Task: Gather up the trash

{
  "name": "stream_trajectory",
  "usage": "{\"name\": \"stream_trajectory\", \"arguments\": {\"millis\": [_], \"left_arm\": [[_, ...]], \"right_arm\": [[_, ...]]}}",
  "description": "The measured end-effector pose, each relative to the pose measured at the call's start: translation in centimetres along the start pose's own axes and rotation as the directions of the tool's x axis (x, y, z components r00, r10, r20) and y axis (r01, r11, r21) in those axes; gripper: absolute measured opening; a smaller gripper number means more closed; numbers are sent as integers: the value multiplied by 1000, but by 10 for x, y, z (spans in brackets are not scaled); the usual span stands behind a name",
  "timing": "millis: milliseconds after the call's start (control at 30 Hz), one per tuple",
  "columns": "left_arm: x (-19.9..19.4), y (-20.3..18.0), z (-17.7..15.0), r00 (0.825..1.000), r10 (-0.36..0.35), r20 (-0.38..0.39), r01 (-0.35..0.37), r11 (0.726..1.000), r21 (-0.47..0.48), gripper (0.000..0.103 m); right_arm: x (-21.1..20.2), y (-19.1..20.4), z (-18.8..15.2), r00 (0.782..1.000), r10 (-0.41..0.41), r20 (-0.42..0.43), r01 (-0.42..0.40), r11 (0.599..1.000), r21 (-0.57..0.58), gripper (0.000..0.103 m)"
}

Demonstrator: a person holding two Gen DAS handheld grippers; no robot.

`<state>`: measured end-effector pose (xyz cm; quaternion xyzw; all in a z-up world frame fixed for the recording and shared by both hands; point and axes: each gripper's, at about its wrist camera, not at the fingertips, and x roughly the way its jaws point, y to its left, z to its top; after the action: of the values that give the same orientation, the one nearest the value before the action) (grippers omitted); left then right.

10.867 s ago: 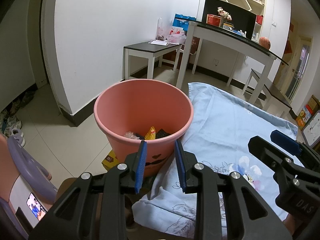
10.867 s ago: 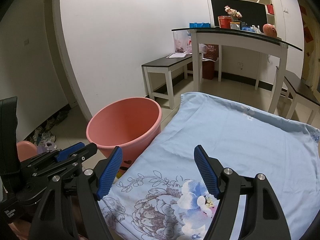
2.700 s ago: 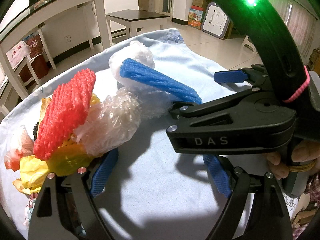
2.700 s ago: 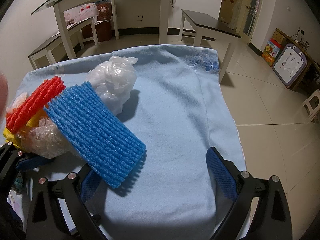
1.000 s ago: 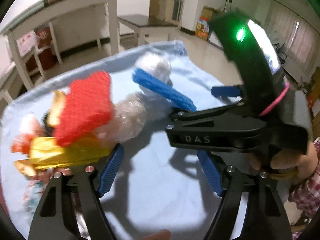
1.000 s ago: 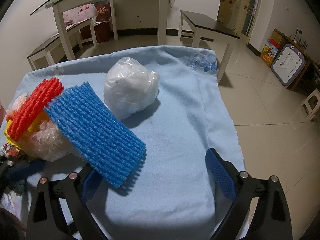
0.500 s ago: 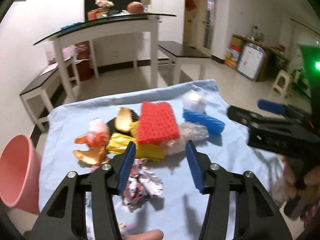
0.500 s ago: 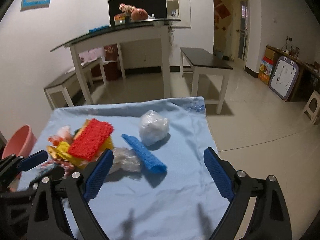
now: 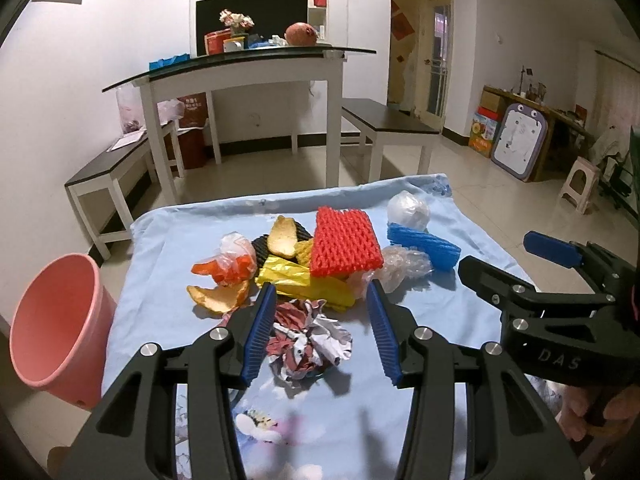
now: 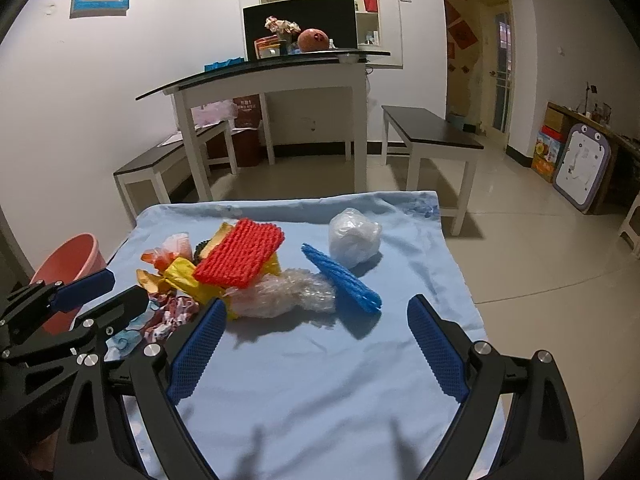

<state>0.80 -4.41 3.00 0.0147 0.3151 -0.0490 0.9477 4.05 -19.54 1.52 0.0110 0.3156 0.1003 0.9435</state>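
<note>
Blue cloth (image 9: 168, 236): trash heaped centrally, bucket (image 9: 52, 320) at its left edge for dumping. Left gripper (image 9: 320, 332): jaws half-wide, empty, hovering above crumpled wrapper (image 9: 308, 340), likely next pick. Right gripper (image 10: 316, 356): jaws wide, empty.

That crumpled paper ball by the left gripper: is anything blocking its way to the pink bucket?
Nothing visible does. The crumpled paper ball lies nearest the left gripper; only bare blue cloth separates it from the pink bucket.

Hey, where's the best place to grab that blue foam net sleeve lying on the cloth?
Probably the near, free end of the blue foam net sleeve, coming down from above: it lies flat and long, and its far end sits close to the white plastic bag ball.
</note>
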Motion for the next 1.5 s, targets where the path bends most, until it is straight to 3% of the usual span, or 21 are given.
{"name": "stream_trajectory", "arguments": {"millis": [700,1500], "left_arm": [[-14,21,-4,999,27,27,-25,997,-76,48],[-13,27,-3,999,35,12,-34,995,-95,48]], "right_arm": [[-11,19,3,1000,0,29,1,999,-38,91],[-9,25,6,1000,4,23,-3,999,-52,91]]}}
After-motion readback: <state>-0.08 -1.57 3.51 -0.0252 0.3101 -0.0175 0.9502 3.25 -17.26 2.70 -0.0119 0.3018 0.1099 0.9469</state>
